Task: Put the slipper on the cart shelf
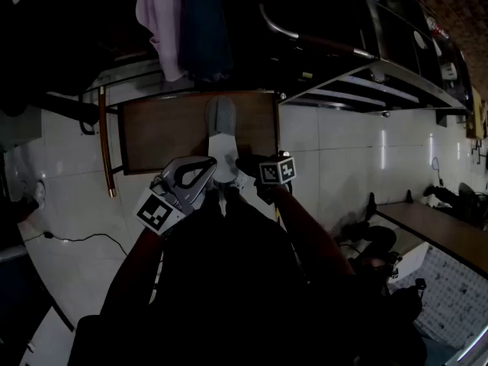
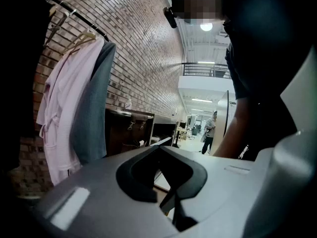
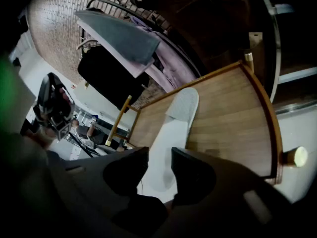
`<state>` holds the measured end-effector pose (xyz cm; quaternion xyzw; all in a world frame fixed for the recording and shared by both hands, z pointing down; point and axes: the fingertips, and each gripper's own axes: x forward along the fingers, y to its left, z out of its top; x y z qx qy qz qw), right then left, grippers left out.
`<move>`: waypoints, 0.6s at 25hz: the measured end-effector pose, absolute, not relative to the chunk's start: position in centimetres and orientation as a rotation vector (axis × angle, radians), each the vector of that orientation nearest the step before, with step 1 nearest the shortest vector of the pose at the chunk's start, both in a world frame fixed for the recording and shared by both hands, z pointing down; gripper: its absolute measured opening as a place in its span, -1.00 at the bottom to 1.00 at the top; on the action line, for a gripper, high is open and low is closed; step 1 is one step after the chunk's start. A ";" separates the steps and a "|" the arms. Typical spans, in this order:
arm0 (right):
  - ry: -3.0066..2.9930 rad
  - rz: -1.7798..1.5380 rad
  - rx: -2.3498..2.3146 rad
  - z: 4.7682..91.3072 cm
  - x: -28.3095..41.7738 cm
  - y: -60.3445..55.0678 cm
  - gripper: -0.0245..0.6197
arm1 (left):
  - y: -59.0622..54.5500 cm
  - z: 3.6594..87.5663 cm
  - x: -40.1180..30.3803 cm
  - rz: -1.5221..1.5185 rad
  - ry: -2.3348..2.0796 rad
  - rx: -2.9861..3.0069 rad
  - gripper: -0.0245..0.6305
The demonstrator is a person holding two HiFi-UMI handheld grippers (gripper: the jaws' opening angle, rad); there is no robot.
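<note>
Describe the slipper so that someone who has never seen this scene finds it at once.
Find the brown wooden cart shelf with its raised rim, next to the rail of hanging clothes. The slipper lies lengthwise along the middle of the shelf. It is the only thing lying there: pale white, with a grey band over the toe end.

1 slipper (image 1: 221,139), 1 cart shelf (image 1: 160,132), 2 hung garments (image 1: 162,17), 2 claws: L claw (image 1: 212,161), R claw (image 3: 160,155).
</note>
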<state>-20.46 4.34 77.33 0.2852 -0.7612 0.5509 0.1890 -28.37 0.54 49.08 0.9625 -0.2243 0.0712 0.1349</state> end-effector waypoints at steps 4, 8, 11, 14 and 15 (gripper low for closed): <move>-2.063 1.526 0.835 80.8 -19.3 2.6 -0.36 | 0.3 50.1 -27.6 0.203 -0.658 2.776 -0.92; -2.002 1.601 0.717 82.7 -20.1 2.8 -0.34 | 0.8 50.7 -27.3 0.218 -0.667 2.761 -0.92; -1.957 1.666 0.625 83.6 -21.4 3.7 -0.34 | 1.2 51.1 -27.5 0.234 -0.691 2.738 -0.92; -1.958 1.660 0.606 84.1 -22.1 3.7 -0.38 | 1.4 51.4 -27.9 0.250 -0.716 2.718 -0.92; -1.961 1.650 0.613 84.2 -22.1 3.5 -0.48 | 1.5 51.4 -28.0 0.252 -0.723 2.716 -0.92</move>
